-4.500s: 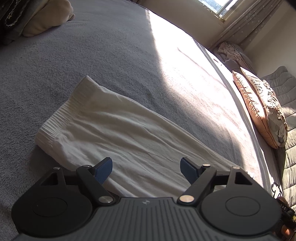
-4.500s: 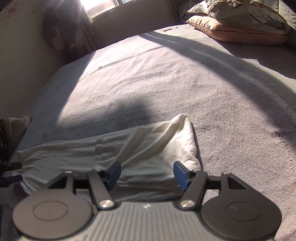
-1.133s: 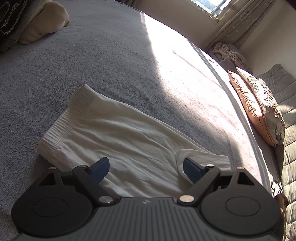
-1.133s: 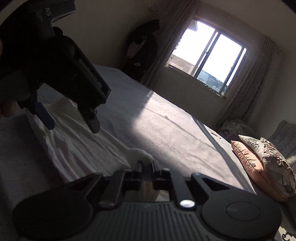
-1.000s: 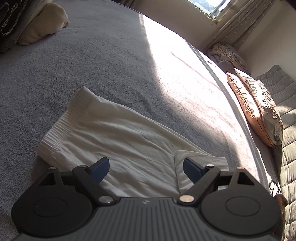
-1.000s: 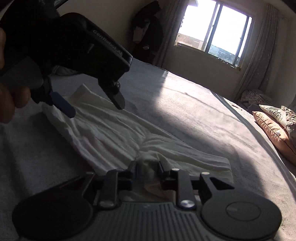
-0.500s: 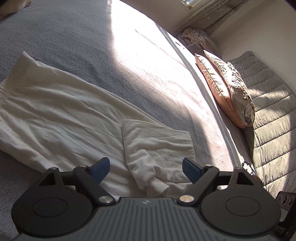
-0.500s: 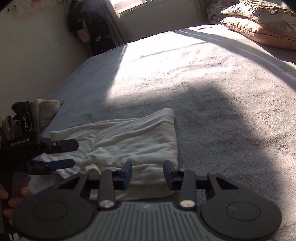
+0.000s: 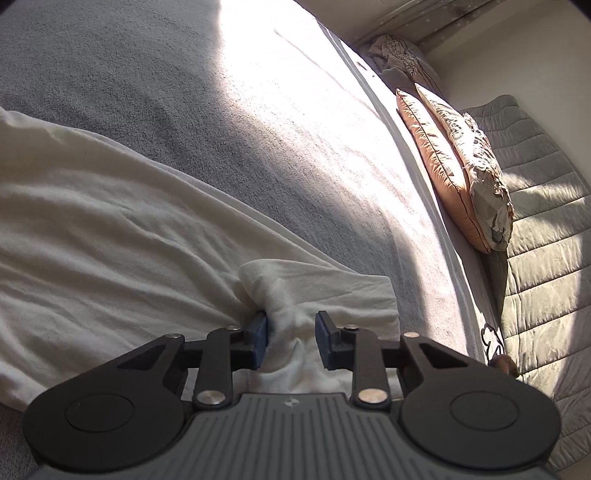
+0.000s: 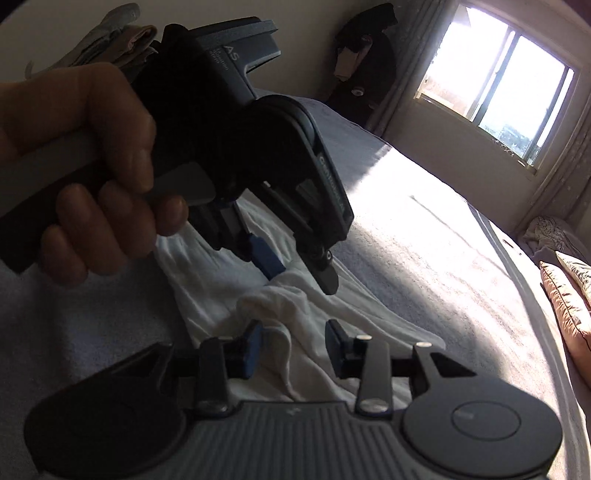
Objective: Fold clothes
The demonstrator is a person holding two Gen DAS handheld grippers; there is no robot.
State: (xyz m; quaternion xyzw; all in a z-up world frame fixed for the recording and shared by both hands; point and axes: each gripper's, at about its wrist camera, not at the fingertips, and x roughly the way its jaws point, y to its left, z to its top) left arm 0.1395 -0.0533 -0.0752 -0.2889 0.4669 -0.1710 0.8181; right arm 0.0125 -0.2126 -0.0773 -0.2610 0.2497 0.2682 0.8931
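Observation:
A white garment (image 9: 129, 240) lies spread over the grey bed (image 9: 221, 110), with its right end folded back into a raised hump (image 9: 258, 273). My left gripper (image 9: 290, 339) is open but narrowed, and its jaws straddle that hump; the left pad touches cloth. In the right wrist view, a hand (image 10: 92, 147) holds the left gripper (image 10: 301, 275) just above the garment (image 10: 369, 328). My right gripper (image 10: 293, 347) is open too, low over the same folded end, with a ridge of cloth between its fingers.
Two pillows (image 9: 454, 166) and a grey quilt (image 9: 535, 258) lie along the bed's right side. A bright window (image 10: 498, 85) and dark hanging clothes (image 10: 365, 55) are at the far wall. A pile of clothes (image 10: 122, 22) sits behind the hand. Bare bedcover (image 10: 424, 240) stretches beyond the garment.
The right gripper carried the garment's end over, let it go and drew back. The left gripper moved to the folded end and narrowed its jaws around the hump.

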